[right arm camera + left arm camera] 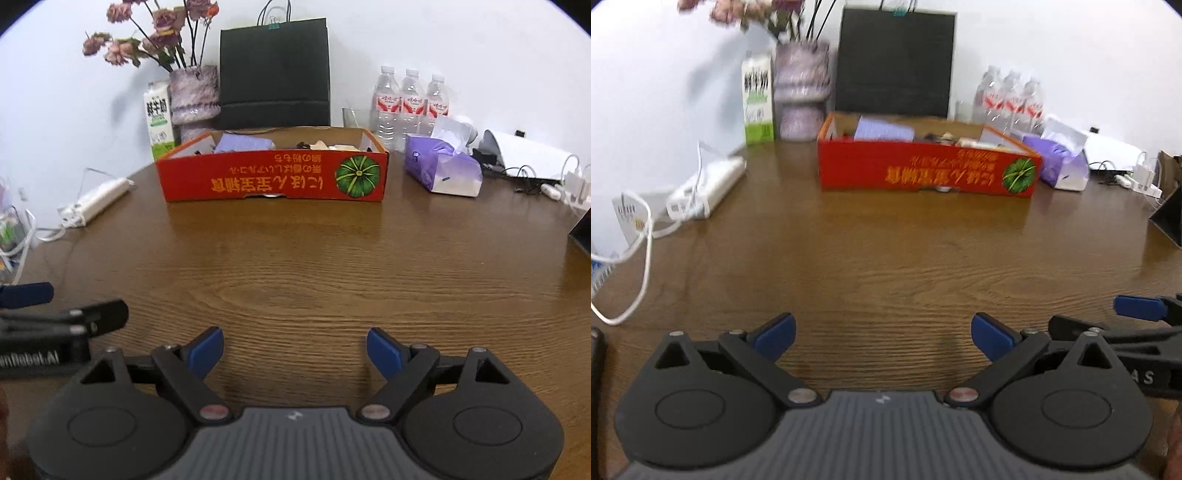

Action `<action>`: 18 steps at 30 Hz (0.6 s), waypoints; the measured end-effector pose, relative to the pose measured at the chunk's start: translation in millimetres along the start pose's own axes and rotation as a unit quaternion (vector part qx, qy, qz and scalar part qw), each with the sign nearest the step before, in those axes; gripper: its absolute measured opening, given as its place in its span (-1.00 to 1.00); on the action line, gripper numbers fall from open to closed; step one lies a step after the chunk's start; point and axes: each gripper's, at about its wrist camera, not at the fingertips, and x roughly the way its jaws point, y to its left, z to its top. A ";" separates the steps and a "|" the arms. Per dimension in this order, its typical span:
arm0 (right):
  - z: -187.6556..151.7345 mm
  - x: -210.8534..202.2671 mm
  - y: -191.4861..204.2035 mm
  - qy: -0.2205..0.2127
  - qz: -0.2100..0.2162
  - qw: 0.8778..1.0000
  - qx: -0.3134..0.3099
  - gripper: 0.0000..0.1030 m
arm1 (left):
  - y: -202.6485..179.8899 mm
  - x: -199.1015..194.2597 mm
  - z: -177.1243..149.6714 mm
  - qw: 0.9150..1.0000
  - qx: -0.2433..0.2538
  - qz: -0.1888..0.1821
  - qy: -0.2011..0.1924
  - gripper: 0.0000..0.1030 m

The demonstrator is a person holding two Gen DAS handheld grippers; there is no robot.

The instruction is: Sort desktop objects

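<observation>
Both grippers hang low over the near part of the brown wood-grain counter (295, 266), side by side, and each holds nothing. The left gripper (884, 338) has its blue-padded fingers (775, 336) spread wide, with only bare wood between them. The right gripper (295, 352) likewise has its fingers (207, 350) parted, nothing between them.

Across the counter, well apart from both grippers, stands a shallow red cardboard box (273, 177) with orange lettering and a green pumpkin printed on its front wall. Inside it lie a lilac packet (242, 143) and some small pale items too small to identify.

Just right of the box sits a purple tissue pack (439, 171) with a tissue sticking up. Behind that stand three water bottles (410, 107) against the wall. Behind the box is a black paper bag (273, 70), and to its left a mottled vase of dried roses (194, 94) with a green-and-white milk carton (159, 122) beside it. A white power strip (96, 201) lies at the counter's left edge, its cables trailing off.
</observation>
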 end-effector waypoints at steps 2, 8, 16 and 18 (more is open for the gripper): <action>0.5 6.2 0.9 0.000 -0.006 1.000 -0.001 0.82 | 5.2 6.4 0.5 1.000 -0.008 0.011 0.002 1.00; 8.8 26.9 4.4 0.005 -0.021 1.000 -0.010 0.85 | 9.1 31.8 4.8 0.999 0.009 0.029 0.013 1.00; 26.0 52.4 3.7 0.016 -0.013 1.000 0.007 1.00 | 8.9 40.4 7.8 1.000 0.019 0.021 0.012 1.00; 28.1 55.5 5.4 0.017 -0.012 1.000 0.005 1.00 | 9.4 41.7 9.1 1.000 0.020 0.017 0.012 1.00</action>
